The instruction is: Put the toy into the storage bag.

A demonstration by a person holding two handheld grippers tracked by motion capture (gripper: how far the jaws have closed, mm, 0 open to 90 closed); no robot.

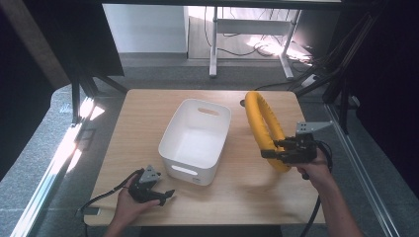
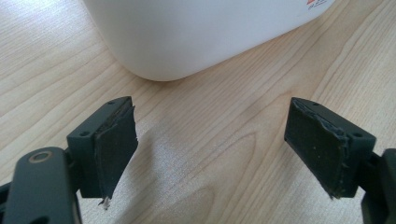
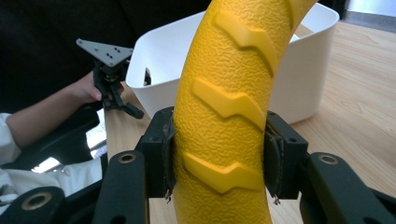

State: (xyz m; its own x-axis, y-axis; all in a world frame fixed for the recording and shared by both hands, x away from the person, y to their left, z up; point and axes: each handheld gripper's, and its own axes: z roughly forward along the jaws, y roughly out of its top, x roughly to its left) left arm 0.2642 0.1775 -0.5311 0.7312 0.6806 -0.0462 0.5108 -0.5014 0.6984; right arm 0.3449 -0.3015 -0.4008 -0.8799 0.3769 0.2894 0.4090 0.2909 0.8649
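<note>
A yellow ring with raised tread marks [image 1: 263, 126] stands on edge at the right of the table, lifted by my right gripper [image 1: 276, 149], which is shut on its lower rim. In the right gripper view the ring [image 3: 233, 93] fills the gap between both pads. A white plastic bin [image 1: 195, 140] with handle slots sits in the middle of the table. My left gripper [image 1: 165, 196] rests low near the table's front left, open, with nothing between its fingers. In the left gripper view it [image 2: 210, 154] faces the bin's rounded corner [image 2: 187, 37].
The wooden table [image 1: 138, 128] has bare surface left of the bin and along the front edge. Beyond it are metal frame legs [image 1: 213, 44] and cables on the floor. Dark curtains hang at both sides.
</note>
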